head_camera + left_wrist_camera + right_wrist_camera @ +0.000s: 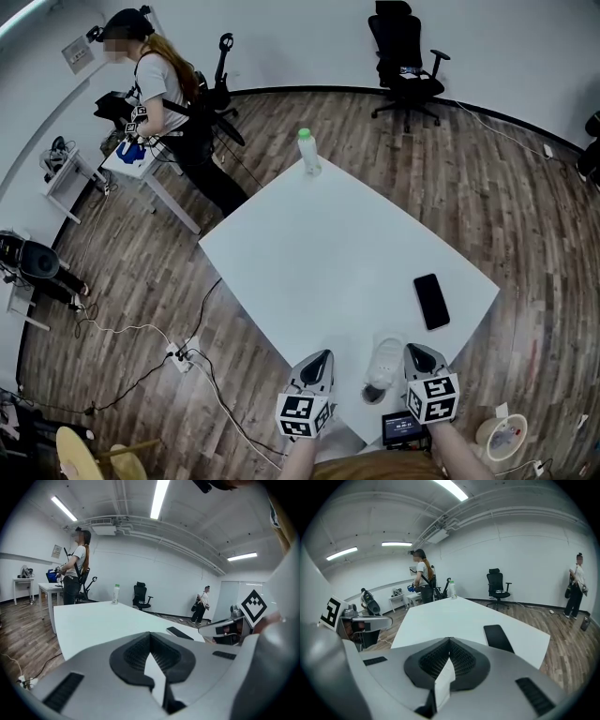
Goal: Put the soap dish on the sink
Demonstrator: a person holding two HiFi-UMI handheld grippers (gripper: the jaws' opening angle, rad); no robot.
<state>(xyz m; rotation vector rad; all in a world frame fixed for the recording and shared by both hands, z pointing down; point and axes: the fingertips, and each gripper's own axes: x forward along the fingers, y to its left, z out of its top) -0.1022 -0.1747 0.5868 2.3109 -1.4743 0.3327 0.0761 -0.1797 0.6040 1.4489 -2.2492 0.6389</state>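
Note:
A pale, see-through soap dish (386,358) lies near the front edge of the white table (328,246), between my two grippers. My left gripper (319,357) hangs to its left over the table's edge, apart from the dish. My right gripper (415,350) hovers just right of the dish. In the left gripper view the left gripper (150,634) has its jaws together with nothing between them. In the right gripper view the right gripper (450,640) is shut too, and only white table shows behind the pads. The dish is in neither gripper view.
A black phone (431,301) lies on the table's right side. A green-capped bottle (307,150) stands at the far corner. A person (169,103) stands at a small desk at the far left. An office chair (405,66) is by the back wall, and cables (178,354) run over the floor at left.

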